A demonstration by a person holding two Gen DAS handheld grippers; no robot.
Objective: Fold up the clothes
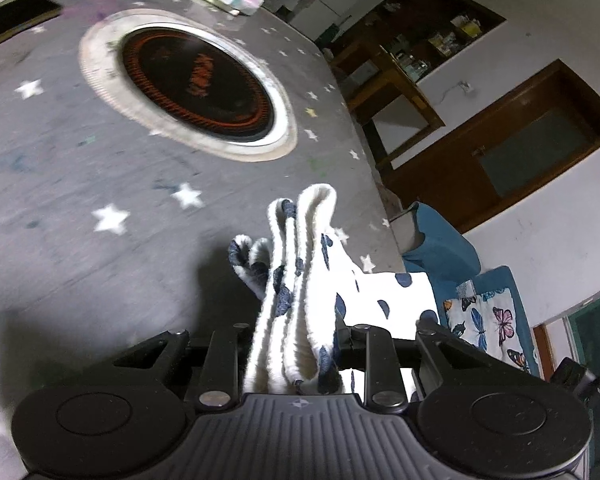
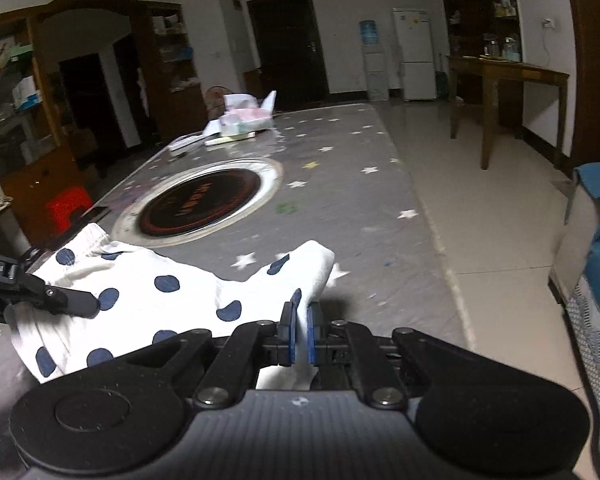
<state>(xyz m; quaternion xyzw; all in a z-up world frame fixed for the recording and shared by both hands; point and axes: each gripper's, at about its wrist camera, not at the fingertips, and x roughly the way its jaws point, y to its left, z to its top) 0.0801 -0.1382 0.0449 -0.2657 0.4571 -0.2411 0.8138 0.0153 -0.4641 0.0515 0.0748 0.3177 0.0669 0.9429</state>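
The right gripper (image 2: pixel 299 326) has its blue pads (image 2: pixel 286 330) pinched on a corner of the dotted garment (image 2: pixel 148 292). The left gripper (image 1: pixel 296 344) clamps a bunched, ribbed edge of the same cloth. The garment hangs between them, over the starred grey table (image 2: pixel 340 184), near its round burner (image 2: pixel 204 202).

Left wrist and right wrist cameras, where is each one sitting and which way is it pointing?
Left wrist: on the left gripper, tilted, looking along its jaws across the star-patterned table toward the round burner; bunched dotted garment clamped.
Right wrist: on the right gripper, looking down the table toward the fridge; jaws pinch the garment's edge; the left gripper shows at left.
Shared: garment, burner, table.
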